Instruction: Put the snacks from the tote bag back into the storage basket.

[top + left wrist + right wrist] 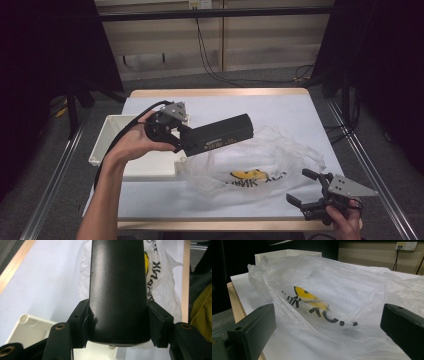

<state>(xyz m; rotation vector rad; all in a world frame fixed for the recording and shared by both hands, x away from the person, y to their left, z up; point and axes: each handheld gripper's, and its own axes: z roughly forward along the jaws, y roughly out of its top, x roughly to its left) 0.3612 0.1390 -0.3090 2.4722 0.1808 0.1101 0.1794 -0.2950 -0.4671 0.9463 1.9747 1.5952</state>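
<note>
Crumpled plastic bag (255, 165) and white bin (120, 135) crowd the table's middle.

A: What sits between the left gripper (117, 322)?
B: A long matte black box (117, 287), both pads pressed on its sides.
A: And beneath it?
B: A crinkled clear plastic bag with black lettering (160, 275) on the pale blue table (42, 287); a white plastic tray (27, 327) lower left.

Matt black box (222, 134) — thin crinkled translucent plastic bag (260, 165) — smooth white plastic tray (112, 135).
</note>
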